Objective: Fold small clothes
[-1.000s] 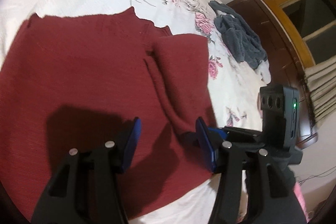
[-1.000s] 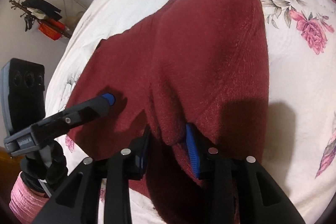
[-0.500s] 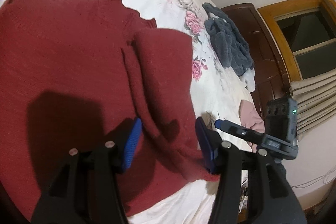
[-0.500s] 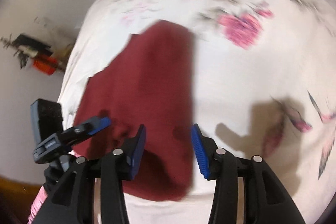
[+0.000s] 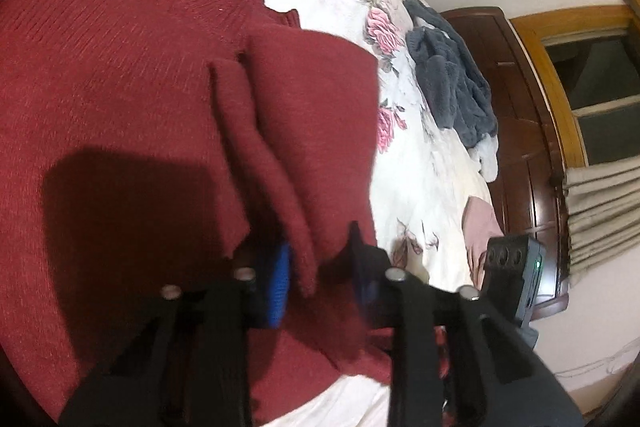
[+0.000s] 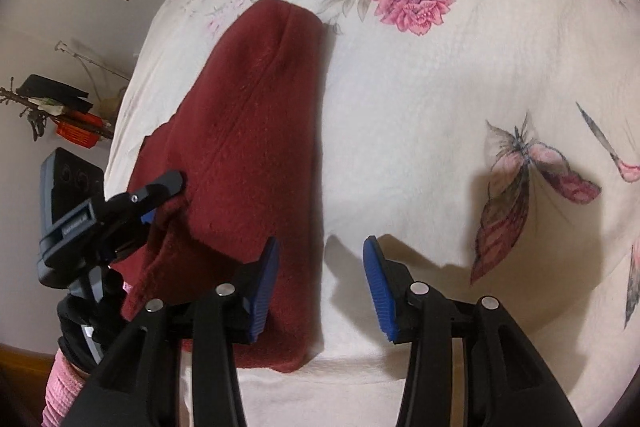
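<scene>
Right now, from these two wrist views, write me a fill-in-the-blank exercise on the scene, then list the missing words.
1. The sweater spread on the bed is dark ____.
2. The sweater's folded sleeve runs between the fingers of the ____ gripper.
3. The right gripper is open, and between its blue pads lies only the floral ____.
4. The crumpled garment farther up the bed is ____ in colour.

Missing words: red; left; bedspread; grey
</scene>
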`<state>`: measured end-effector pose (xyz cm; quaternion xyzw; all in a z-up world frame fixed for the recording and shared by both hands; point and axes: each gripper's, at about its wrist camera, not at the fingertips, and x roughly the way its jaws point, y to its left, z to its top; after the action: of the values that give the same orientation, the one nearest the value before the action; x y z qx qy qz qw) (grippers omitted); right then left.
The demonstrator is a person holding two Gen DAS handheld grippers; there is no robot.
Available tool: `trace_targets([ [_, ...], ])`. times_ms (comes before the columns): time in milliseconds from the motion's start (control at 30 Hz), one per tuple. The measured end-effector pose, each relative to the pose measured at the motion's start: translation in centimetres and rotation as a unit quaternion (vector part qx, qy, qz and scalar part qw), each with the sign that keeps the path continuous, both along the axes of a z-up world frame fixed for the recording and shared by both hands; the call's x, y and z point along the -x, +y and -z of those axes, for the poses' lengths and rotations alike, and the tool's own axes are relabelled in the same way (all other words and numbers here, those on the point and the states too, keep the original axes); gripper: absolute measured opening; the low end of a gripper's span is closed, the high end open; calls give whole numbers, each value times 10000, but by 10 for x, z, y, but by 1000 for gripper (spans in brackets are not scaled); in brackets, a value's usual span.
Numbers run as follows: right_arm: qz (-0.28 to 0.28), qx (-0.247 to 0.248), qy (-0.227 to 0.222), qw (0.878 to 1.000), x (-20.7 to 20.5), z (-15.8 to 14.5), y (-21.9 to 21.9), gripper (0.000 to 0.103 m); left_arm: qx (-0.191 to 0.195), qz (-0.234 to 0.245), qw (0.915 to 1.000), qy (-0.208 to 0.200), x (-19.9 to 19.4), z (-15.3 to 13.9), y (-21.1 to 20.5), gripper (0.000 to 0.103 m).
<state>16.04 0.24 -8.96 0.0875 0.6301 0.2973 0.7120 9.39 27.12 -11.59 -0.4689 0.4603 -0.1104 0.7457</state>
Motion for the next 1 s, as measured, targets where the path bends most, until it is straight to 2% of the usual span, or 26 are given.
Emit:
trace_targets([
  [100, 15, -49, -1, 10000, 2, -1, -1, 45, -98, -79, 9999, -104, 7, -6, 7, 16],
  [267, -49, -89, -42, 9999, 5, -3, 2, 45, -434, -108, 9977, -513, 24, -32, 31, 14],
  [367, -86, -128, -20, 9999, 7, -2, 6, 45, -467, -169, 9969, -614, 35, -42, 52, 14],
  [767, -518, -349, 27, 9980, 25, 2, 48, 45, -724, -652, 9937, -561, 84, -54, 139, 13],
  [1000, -808, -502, 133, 9954, 40, 7, 80, 46, -574, -1013, 9917, -540, 109, -57, 180, 13],
])
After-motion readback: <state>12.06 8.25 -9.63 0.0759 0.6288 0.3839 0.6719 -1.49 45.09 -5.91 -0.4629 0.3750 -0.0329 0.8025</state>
